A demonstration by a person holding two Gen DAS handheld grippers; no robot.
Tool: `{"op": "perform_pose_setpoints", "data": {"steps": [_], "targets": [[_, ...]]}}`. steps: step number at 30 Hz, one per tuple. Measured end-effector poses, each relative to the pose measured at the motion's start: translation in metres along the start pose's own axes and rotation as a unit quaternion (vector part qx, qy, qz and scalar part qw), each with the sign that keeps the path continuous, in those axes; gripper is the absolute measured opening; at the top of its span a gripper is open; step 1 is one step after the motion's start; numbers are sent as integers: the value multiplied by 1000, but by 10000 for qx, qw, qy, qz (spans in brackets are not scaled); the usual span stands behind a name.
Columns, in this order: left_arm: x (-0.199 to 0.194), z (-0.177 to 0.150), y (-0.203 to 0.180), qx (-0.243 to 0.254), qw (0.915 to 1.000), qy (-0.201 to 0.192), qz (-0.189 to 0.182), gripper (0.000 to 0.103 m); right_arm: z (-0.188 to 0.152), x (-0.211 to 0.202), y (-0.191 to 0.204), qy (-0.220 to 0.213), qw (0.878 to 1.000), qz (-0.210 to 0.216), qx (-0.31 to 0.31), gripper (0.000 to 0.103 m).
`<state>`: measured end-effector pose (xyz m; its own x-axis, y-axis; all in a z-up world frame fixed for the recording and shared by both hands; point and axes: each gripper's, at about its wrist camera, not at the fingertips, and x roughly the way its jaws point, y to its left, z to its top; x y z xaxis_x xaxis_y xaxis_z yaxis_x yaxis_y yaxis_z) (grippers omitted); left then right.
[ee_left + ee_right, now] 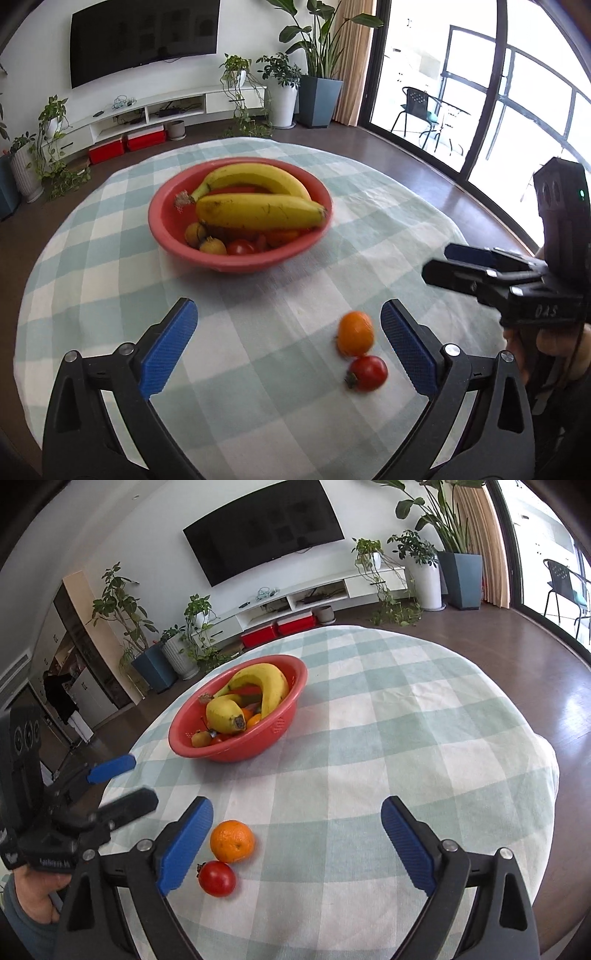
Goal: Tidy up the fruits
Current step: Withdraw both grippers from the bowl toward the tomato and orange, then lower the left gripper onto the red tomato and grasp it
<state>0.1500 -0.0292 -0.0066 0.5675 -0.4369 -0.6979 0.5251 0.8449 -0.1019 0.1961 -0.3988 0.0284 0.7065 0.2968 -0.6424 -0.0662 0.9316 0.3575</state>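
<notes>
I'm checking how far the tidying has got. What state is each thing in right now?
Red bowl: upright, holding bananas and small fruits.
Bananas: lying in the bowl.
Orange: loose on the tablecloth.
Tomato: loose, beside the orange.
Left gripper: open, empty.
Right gripper: open, empty.

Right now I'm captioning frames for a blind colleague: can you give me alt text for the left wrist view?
An orange and a tomato lie side by side on a checked tablecloth between the open blue fingers of the left gripper. Beyond them a red bowl holds two bananas and small fruit; the right gripper reaches in from the right.
</notes>
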Motion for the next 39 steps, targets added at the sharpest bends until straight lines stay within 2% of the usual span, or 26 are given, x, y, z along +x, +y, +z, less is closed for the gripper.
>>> {"op": "perform_pose_setpoints", "data": {"steps": [6,10,15,18,22,28,30,32,34,39], "targets": [[10,-36,-36,270,9986,433,-103,101,-5,-1,-10,-58,9997,-233,72,95],[16,-42,-53,462,9976,505,-73,101,-6,-5,-11,-126,9997,-218,42,95],[24,-41,-55,455,9975,539,17,100,-8,-8,-10,-151,9997,-185,3,95],[27,-38,-51,377,9977,558,22,91,-8,-8,-11,-148,9998,-160,16,95],[37,-40,-47,343,9968,725,58,67,-9,-8,-11,-122,9998,-163,6,94],[44,-41,-51,424,9963,744,40,66,-8,-5,-11,-91,9998,-173,1,94],[45,-41,-53,459,9961,754,35,61,-9,-4,-9,-75,9998,-186,-33,94],[49,-42,-55,532,9953,812,26,47,-9,-4,-8,-72,9998,-191,-67,94],[51,-44,-57,595,9946,846,27,42,-10,-3,-7,-63,9998,-192,-86,94],[55,-44,-59,626,9945,837,26,42,-10,-2,-7,-47,9997,-195,-99,93]]}}
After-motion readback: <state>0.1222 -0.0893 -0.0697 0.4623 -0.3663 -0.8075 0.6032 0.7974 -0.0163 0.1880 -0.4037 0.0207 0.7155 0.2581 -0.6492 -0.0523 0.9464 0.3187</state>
